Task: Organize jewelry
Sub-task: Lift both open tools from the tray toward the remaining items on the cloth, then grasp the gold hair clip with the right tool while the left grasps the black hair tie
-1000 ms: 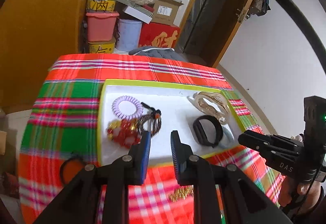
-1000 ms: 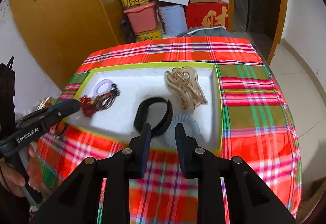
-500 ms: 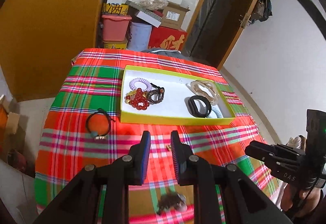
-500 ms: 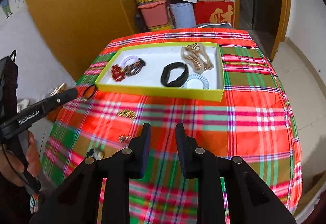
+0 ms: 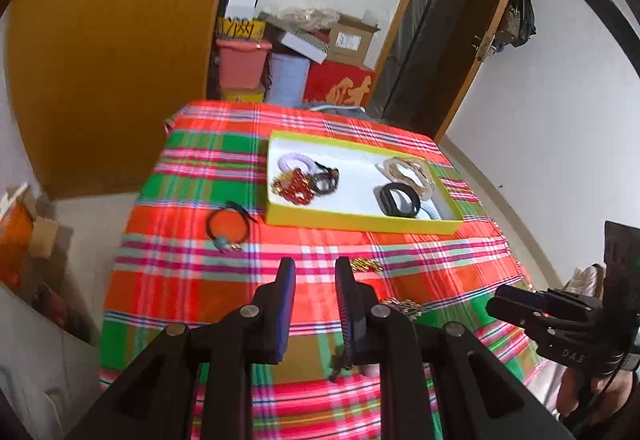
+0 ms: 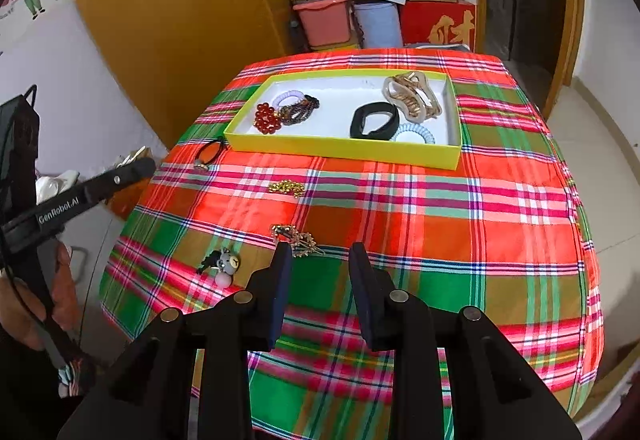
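Note:
A yellow-rimmed white tray [image 6: 340, 150] [image 5: 360, 224] stands at the far side of the plaid table. It holds a red bead bracelet [image 6: 267, 118], a lilac coil tie [image 6: 289, 97], a black band [image 6: 374, 121], a gold claw clip [image 6: 414, 96] and a blue coil tie [image 6: 414, 133]. Loose on the cloth lie a black cord bracelet [image 5: 228, 226], a gold chain piece [image 6: 286, 187], a gold hair clip [image 6: 294, 236] and a small bear charm [image 6: 224, 264]. My left gripper [image 5: 315, 272] and right gripper [image 6: 316, 260] are open and empty above the near cloth.
Boxes, a pink bin [image 6: 326, 20] and a red carton [image 6: 440, 26] are stacked behind the table. A wooden wardrobe [image 6: 168, 12] stands to the left and a door [image 5: 452, 40] to the right. The table's near edge drops off under both grippers.
Both grippers have pulled back from over the tray to the near side of the table and risen. The right gripper's jaws have widened a little.

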`<control>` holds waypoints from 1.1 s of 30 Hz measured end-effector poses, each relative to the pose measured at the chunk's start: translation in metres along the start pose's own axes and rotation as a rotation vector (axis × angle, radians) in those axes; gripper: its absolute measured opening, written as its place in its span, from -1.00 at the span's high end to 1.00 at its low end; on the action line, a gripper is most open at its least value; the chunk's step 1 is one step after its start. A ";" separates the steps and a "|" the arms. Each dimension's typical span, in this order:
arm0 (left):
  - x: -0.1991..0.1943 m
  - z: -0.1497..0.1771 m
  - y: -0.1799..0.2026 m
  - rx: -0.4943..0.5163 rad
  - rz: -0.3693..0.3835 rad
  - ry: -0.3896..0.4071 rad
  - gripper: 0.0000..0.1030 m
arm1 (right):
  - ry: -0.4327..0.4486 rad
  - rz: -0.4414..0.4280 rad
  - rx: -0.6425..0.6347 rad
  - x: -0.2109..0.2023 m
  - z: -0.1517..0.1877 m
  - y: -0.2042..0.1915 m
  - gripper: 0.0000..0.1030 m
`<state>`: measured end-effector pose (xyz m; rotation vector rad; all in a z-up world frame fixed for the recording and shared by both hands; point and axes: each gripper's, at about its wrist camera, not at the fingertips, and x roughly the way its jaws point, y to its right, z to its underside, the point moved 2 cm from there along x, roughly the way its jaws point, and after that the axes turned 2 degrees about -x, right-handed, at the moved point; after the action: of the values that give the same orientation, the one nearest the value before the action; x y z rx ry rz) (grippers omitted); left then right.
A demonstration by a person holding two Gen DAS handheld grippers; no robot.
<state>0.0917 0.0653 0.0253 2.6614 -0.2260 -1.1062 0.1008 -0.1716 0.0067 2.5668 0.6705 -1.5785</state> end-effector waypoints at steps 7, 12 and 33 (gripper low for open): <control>0.012 0.003 -0.016 -0.020 -0.006 -0.021 0.61 | -0.019 -0.030 -0.026 0.017 0.007 -0.008 0.24; 0.022 0.000 -0.034 -0.049 -0.013 -0.018 0.27 | -0.041 -0.029 -0.029 0.032 0.007 -0.005 0.20; 0.076 -0.005 -0.072 -0.088 -0.054 -0.080 0.25 | -0.120 -0.059 -0.163 0.091 -0.002 -0.016 0.02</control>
<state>0.1522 0.1169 -0.0431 2.5628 -0.1174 -1.2112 0.1313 -0.1259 -0.0679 2.3374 0.8323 -1.6065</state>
